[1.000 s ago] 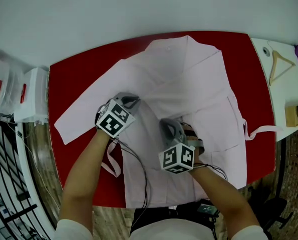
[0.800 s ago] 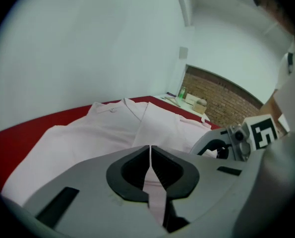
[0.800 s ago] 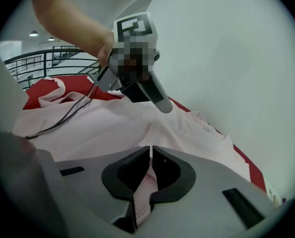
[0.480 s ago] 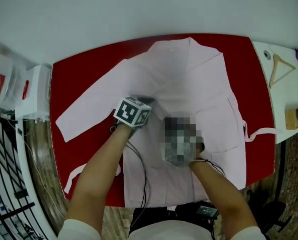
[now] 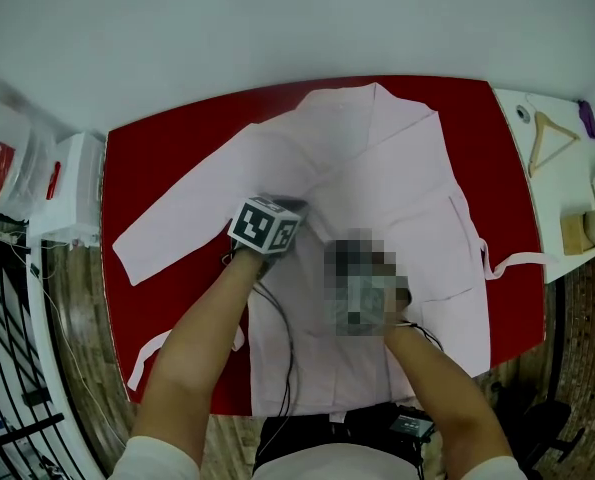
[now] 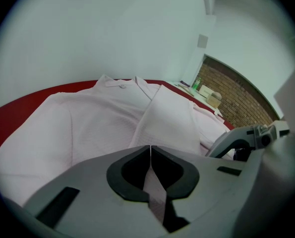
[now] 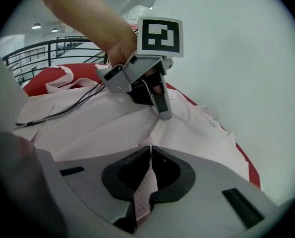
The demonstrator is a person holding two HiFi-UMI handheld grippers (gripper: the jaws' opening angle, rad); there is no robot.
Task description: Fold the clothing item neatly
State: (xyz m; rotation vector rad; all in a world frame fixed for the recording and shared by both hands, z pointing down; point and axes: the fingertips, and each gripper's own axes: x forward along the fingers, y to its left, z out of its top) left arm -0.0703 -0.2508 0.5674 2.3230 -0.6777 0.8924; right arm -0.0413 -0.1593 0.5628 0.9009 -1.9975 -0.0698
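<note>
1. Position: pink garment (image 5: 377, 158) lies spread front-up on the red table (image 5: 147, 158), collar at the far edge and hem at the near edge by the person.
2. Left gripper (image 6: 150, 148): jaws are clenched on a strip of the garment's cloth, at the overlapping front edge near mid-chest.
3. Right gripper (image 7: 150, 148): jaws are likewise pinched together on pink cloth, just beside the left gripper on the same front edge.
4. Work done: the front panels are laid one over the other and the body looks fairly flat. No completed fold is visible.
5. Work left: the left sleeve (image 5: 167, 233) is fully extended, and a tie (image 5: 522, 263) trails off the right side. The opposite sleeve cannot be made out. By this judgement the task is at an early stage, with sleeves and body yet to be folded.
</note>
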